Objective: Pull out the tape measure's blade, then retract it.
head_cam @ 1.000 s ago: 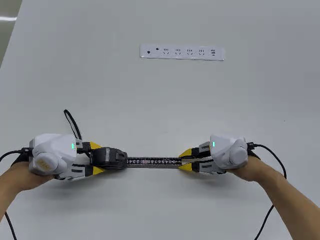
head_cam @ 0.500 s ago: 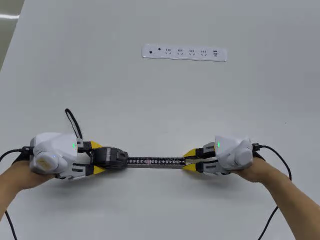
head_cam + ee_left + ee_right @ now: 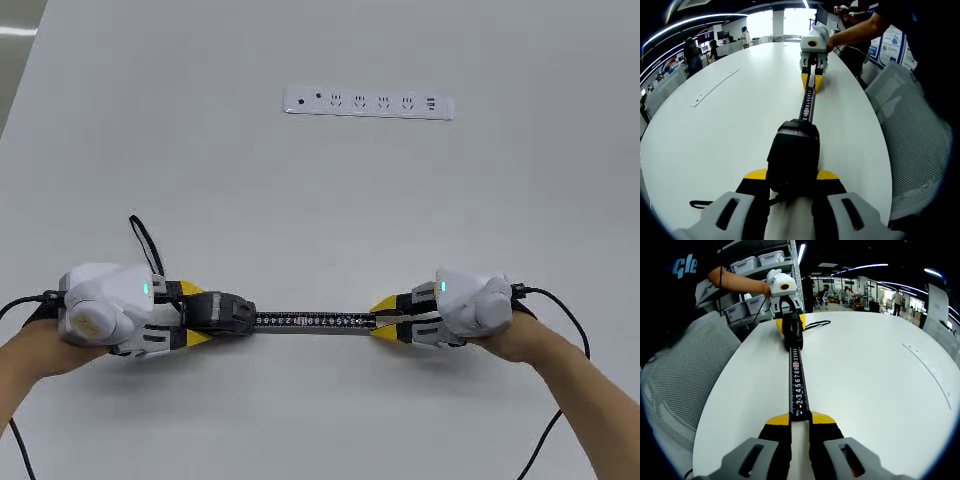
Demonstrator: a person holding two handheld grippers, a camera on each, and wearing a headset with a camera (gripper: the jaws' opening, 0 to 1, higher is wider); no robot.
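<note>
The tape measure lies along the near edge of the worktop (image 3: pixel 300 200), its long axis running left to right across the person. Its black case (image 3: pixel 222 314) is at the left end, and the blade (image 3: pixel 315 321) stretches flat from it toward the right.

The left tongs (image 3: pixel 196 316) are closed on the case from both sides, with the yellow tips against its flanks. The right tongs (image 3: pixel 384 319) are closed tight on the free end of the blade, and the right gripper view shows the printed scale running straight away from their tips to the case. The two pairs of tongs face each other along the blade's line, so each hand is nearest its own end.

The coming move turns on that line. More pull means drawing the right tongs farther right along it, and retracting means bringing them back left toward the case without letting the blade swing sideways or buckle.

A modest length of blade is out, and the rest is presumably wound inside the case, the one holder here.

A white power strip (image 3: pixel 368 103) lies well apart, toward the far edge. A black cord (image 3: pixel 145 245) loops on the worktop just behind the left tongs.
</note>
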